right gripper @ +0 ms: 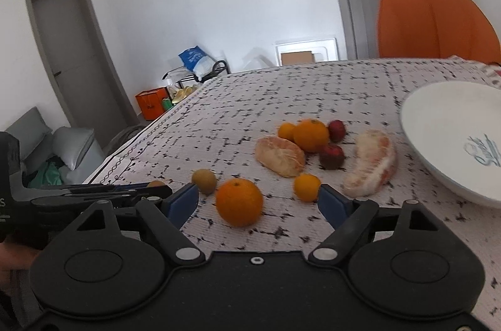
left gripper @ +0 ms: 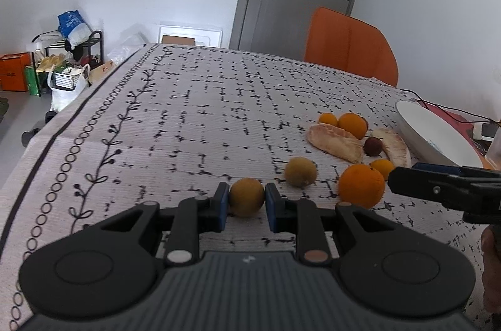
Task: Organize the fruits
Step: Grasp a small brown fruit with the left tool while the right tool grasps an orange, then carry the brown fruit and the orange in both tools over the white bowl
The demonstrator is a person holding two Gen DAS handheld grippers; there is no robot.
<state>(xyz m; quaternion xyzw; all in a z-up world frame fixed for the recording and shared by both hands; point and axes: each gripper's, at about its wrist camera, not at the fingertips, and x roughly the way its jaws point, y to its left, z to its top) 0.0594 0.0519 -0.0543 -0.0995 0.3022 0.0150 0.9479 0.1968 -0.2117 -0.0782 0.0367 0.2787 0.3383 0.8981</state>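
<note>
Fruit sort, near to far | left hand-held gripper (left gripper: 246,202) pads flank yellow-brown fruit (left gripper: 246,197), lower centre: squeeze gently, lift straight | right hand-held gripper (right gripper: 258,199) spread wide around large orange (right gripper: 239,202) | white bowl (right gripper: 438,124), right edge, likely destination.

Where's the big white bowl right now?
The white bowl sits at the table's right side in the right wrist view, just right of the peeled pomelo wedge, empty.
</note>
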